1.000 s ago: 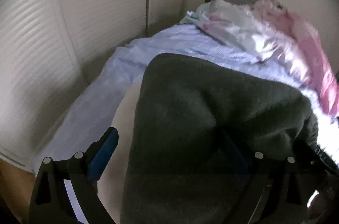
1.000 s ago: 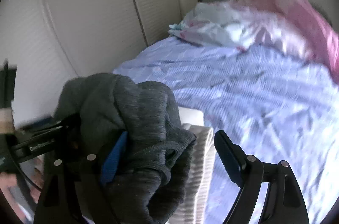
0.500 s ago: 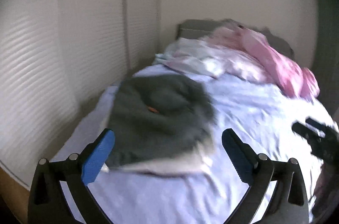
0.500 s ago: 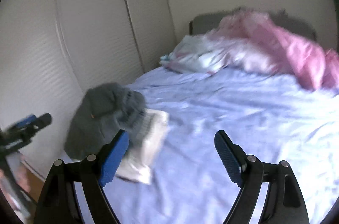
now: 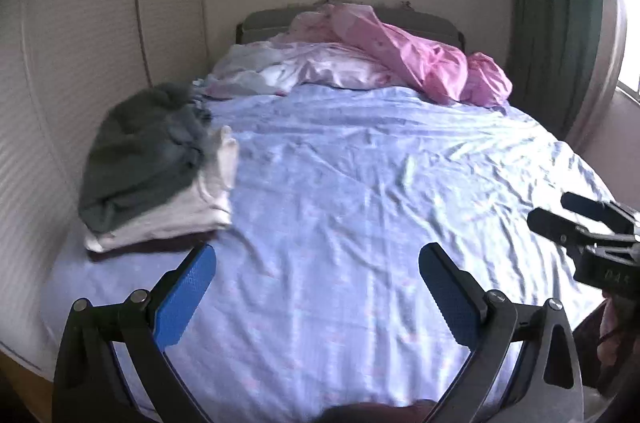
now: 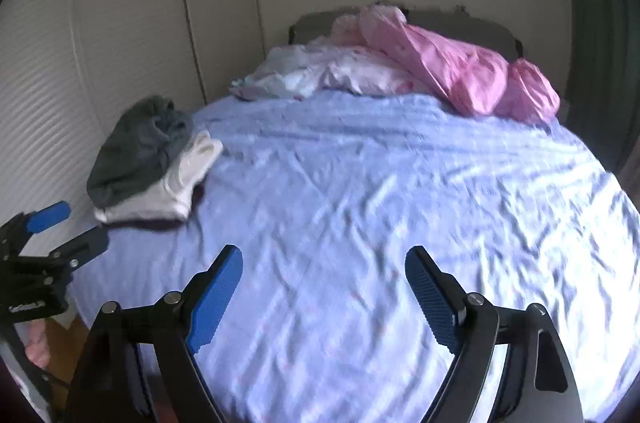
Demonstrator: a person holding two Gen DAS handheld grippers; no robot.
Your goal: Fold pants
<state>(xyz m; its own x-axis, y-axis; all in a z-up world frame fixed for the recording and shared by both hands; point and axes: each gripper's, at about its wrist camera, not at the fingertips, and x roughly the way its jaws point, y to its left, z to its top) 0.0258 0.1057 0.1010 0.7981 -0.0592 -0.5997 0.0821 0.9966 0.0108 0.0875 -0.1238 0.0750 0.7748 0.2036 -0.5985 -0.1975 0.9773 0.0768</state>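
Both grippers are hovering over the bed (image 5: 360, 183) with jaws spread wide and gripping nothing: the left gripper (image 5: 316, 287) and the right gripper (image 6: 324, 283). The dark grey pants (image 5: 140, 151) are lying folded, well apart from both, on top of a white folded garment (image 5: 176, 211) at the bed's left edge beside the wall. Pink and white bedding (image 5: 384, 63) is lying bunched against the headboard (image 5: 264, 23).
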